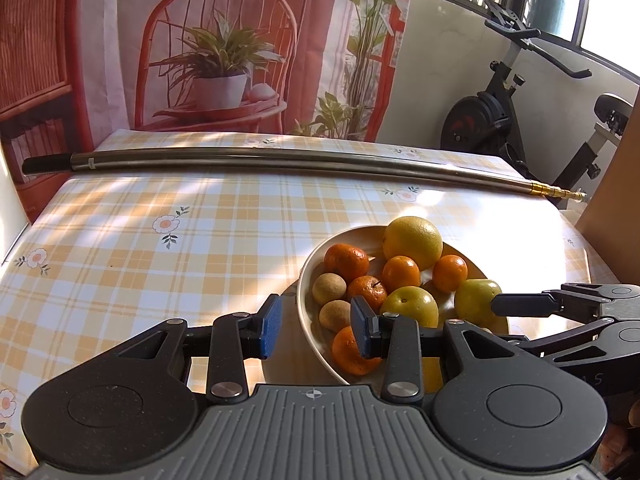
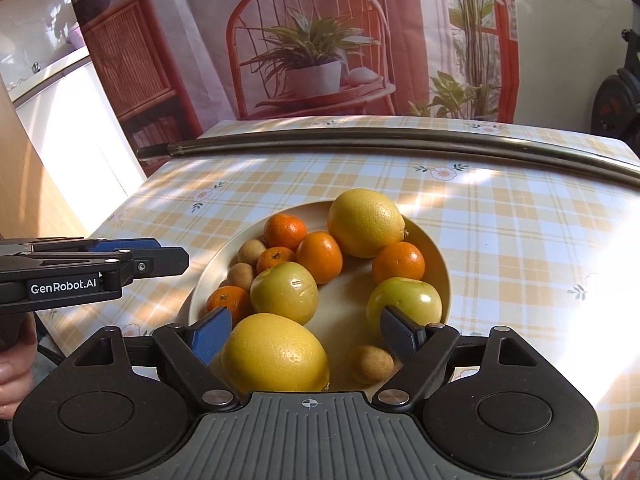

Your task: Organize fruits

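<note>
Both claws stand open and hold nothing. Right claw (image 2: 306, 336) hangs over the near side of the bowl (image 2: 442, 268), its blue pads spread wide with a big yellow citrus (image 2: 274, 354) between them, not touching so far as can be seen; a small brown fruit (image 2: 372, 364) lies by its right finger. Left claw (image 1: 316, 326) straddles the bowl's left rim (image 1: 304, 280), one pad outside over the counter (image 1: 160, 264), the other inside the bowl against a mandarin (image 1: 352, 354); whether they touch I cannot tell. A hand (image 2: 14, 368) grips that tool at the right wrist view's left edge. Farther into the bowl sit two green-yellow fruits (image 2: 284, 292) (image 2: 408, 300), then more mandarins (image 2: 320, 256) and two more small brown fruits (image 2: 242, 276) along the left side, and at the bowl's far edge a second big yellow citrus (image 2: 366, 222). All fruit is in the bowl. Beyond the bowl, well apart from it, a long metal pole (image 1: 280, 160) lies across the checked counter. Behind the pole hangs a printed curtain (image 1: 240, 40); right of that, past the counter, stands an exercise bike (image 1: 512, 112).
</note>
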A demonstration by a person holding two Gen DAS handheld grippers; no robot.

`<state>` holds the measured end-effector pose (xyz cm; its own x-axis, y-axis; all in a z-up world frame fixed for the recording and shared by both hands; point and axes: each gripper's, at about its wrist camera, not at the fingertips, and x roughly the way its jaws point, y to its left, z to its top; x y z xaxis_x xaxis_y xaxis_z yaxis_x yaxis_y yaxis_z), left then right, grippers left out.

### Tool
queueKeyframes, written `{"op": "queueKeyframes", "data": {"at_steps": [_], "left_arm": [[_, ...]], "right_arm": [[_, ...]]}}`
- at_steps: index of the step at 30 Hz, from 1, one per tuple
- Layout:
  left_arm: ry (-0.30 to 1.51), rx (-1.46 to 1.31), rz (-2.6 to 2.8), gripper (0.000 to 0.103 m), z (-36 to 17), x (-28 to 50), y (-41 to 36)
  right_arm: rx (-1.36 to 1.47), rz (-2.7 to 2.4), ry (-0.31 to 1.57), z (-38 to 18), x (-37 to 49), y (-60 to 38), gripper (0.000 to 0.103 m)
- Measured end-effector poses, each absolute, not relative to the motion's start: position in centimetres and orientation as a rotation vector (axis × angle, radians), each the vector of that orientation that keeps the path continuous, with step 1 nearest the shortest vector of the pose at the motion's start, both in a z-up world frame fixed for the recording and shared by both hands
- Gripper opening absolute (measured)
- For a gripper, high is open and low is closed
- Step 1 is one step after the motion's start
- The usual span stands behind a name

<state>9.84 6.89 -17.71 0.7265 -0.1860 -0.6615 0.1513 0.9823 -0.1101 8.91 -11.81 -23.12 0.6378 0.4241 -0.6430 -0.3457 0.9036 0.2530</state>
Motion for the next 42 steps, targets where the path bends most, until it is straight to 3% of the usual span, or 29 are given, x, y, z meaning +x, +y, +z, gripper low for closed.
{"op": "queueKeyframes", "data": {"at_steps": [10,20,29,37,42], "left_arm": [[0.740,-0.049,-0.171,0.045,-17.6,9.8,7.0],[0.708,-0.026,-0.174,0.081,-17.1,9.5,6.6],[0.648,0.023,-0.204,0.087,-15.1,9.5,6.1],[0.512,0.027,-0.149,0.102,-8.7,9.3,6.6],[0.426,-0.004,-0.156,0.103,-4.8,8.6,6.8]], "right_arm": [[0.124,0.388,0.760,-22.3,9.3,-13.0,0.103],[0.134,0.376,0.748,-21.5,9.5,-13.4,0.103],[0.116,0.334,0.698,-19.3,9.1,-13.9,0.103],[0.138,0.292,0.551,-12.3,8.5,-16.0,0.103],[0.145,0.271,0.443,-7.9,7.5,-17.2,0.103]]}}
